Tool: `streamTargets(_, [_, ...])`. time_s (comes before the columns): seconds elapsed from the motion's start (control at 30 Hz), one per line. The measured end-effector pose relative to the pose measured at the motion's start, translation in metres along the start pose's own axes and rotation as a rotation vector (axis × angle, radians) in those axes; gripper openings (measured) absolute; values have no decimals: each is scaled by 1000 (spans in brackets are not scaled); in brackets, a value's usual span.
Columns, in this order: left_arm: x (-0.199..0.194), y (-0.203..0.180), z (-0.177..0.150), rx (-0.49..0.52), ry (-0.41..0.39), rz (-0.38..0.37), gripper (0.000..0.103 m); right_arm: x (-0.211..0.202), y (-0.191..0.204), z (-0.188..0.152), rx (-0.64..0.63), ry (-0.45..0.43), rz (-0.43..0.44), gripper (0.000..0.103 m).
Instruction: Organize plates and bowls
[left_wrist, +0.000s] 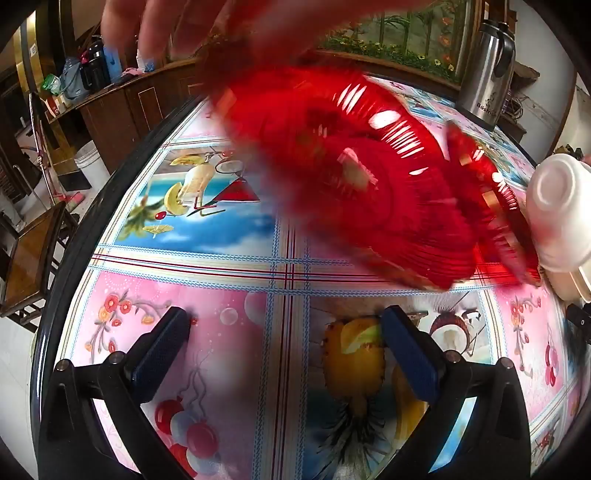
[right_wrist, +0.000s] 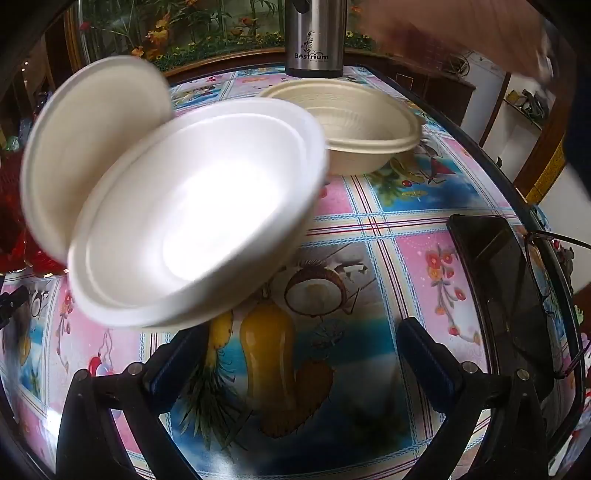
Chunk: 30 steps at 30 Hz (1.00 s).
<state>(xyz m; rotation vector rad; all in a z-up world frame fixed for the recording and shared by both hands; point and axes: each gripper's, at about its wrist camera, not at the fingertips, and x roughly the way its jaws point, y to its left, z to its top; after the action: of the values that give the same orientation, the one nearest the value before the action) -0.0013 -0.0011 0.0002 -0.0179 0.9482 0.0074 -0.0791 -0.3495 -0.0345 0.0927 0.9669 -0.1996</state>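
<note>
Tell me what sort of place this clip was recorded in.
Most likely a home dining room. A table under a printed fruit-and-flower cloth, a wooden sideboard cluttered with bottles, a wooden chair, and a steel thermos all suggest a household.

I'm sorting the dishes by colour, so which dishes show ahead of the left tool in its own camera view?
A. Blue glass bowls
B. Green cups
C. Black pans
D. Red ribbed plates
D: the left wrist view shows blurred red ribbed plates above the patterned table, ahead of the open left tool, which holds nothing.
</note>
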Motion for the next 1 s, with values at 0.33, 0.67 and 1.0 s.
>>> streamTargets(0.33, [2, 2, 2, 0, 2, -1, 103, 1, 0, -3, 0, -4, 3, 103])
streamTargets(0.67, [0, 2, 2, 1, 1, 0, 103, 3, 2, -7, 1, -4, 3, 103])
streamTargets(1.0, [0, 2, 2, 1, 1, 0, 103, 2, 3, -6, 0, -4, 3, 103])
